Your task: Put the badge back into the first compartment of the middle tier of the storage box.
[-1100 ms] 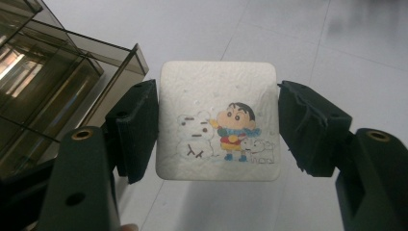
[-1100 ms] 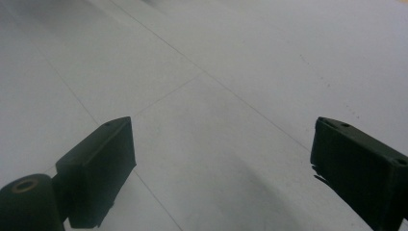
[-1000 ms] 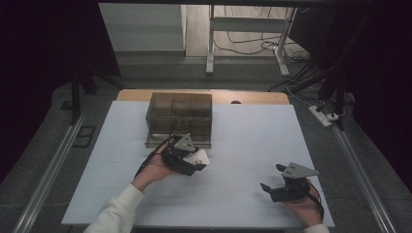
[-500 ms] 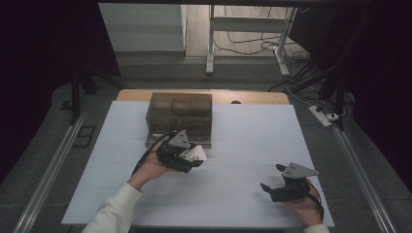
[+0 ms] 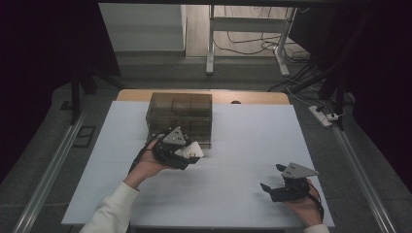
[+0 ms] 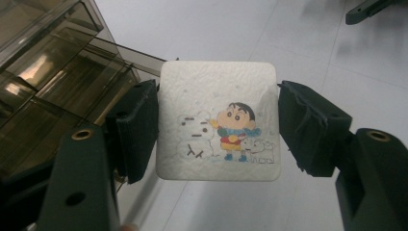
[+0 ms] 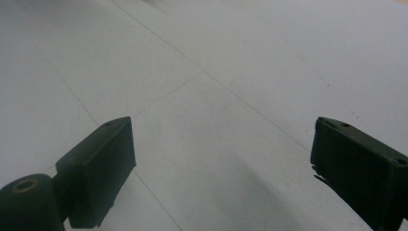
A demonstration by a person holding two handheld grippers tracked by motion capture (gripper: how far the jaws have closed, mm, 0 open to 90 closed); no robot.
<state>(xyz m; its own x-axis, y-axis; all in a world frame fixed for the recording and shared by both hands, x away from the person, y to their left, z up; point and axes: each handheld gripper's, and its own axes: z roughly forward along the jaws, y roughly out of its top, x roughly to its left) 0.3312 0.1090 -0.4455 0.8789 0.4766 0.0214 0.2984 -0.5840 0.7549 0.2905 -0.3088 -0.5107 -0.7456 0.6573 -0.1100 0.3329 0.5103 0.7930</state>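
Note:
My left gripper [image 6: 217,130] is shut on a white square coaster [image 6: 217,126] printed with a cartoon boy, a snowman and a small dog; both pads press on its side edges. In the high view that left gripper [image 5: 187,154] holds the coaster [image 5: 190,151] just in front of a smoky clear drawer box [image 5: 180,112] on the white table. The box's drawers [image 6: 57,82] fill the left of the left gripper view. My right gripper [image 5: 273,182] rests low at the table's front right, its jaws open over bare white tabletop [image 7: 211,134] with nothing between them.
The white table [image 5: 252,136] has a wooden strip along its far edge. Metal rails run along the floor on both sides. A desk frame, cables and a power strip [image 5: 324,116] lie beyond the table on the floor.
My left gripper has shifted slightly toward the front of the drawer box with the coaster in it. The right hand has stayed put.

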